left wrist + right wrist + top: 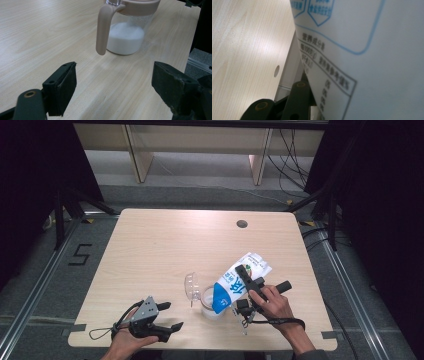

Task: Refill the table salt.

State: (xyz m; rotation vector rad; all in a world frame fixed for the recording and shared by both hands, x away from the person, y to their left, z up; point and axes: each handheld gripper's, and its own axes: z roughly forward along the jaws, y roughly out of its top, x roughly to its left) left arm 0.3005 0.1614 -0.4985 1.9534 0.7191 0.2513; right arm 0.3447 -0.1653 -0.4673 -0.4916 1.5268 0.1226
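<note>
At the near left edge of the table (150,240), a hand holds the left gripper (167,316) low over the wood, its jaws spread wide with nothing between them; the grey plate sits on top of it and its cable loops back toward the wrist. From the left gripper view the two black jaws stand well apart over bare tabletop, and the jug (127,30) stands just beyond them, upright, with a beige handle (102,30) hanging down on its near side and a beige rim above. White liquid fills the lower part of its clear body. Right of that gripper, near the table's middle, the high view shows the same jug (209,304) with its clear lid (191,286) flipped open to the left. A white and blue carton (237,282) is tipped steeply over it, blue top end down at the jug's mouth and base raised toward the far right. The right gripper (248,281) pinches the carton across its body, jaws pressed against its sides, with the hand just behind on the near right. In the right gripper view, the carton's printed white side (367,50) sits tight against one black jaw. Farther off, a small round hole (242,224) lies in the table near its far edge.
</note>
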